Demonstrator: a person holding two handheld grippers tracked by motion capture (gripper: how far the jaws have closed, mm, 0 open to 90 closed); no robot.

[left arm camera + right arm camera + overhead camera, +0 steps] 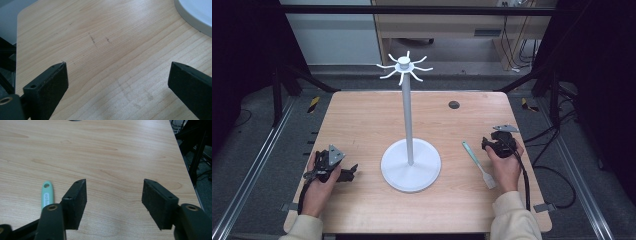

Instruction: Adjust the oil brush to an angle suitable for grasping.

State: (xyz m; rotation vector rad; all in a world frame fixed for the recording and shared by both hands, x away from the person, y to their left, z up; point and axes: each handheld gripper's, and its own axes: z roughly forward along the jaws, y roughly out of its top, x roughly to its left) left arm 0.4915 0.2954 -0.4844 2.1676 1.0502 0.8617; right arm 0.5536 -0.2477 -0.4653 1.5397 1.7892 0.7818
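A white hook stand (408, 120) rises from a round base (411, 172) at the middle of the wooden table (362, 120), with several curved hooks (404, 66) at its top. A small utensil with a pale green handle and a white head (477, 163) lies flat to the right of the base. My right gripper (490, 142) hovers just right of the utensil's handle end, its jaws open and nothing between them; in the right gripper view (115, 182) the green handle (47, 195) lies left of the left jaw. My left gripper (352, 171) rests open left of the base, pointing toward it (117, 67).
The stand's white base rim (195, 15) shows at the upper right of the left gripper view. A dark round hole (454, 105) sits in the tabletop at the far right. Black frame posts and cables stand beyond the table's right edge (197, 157).
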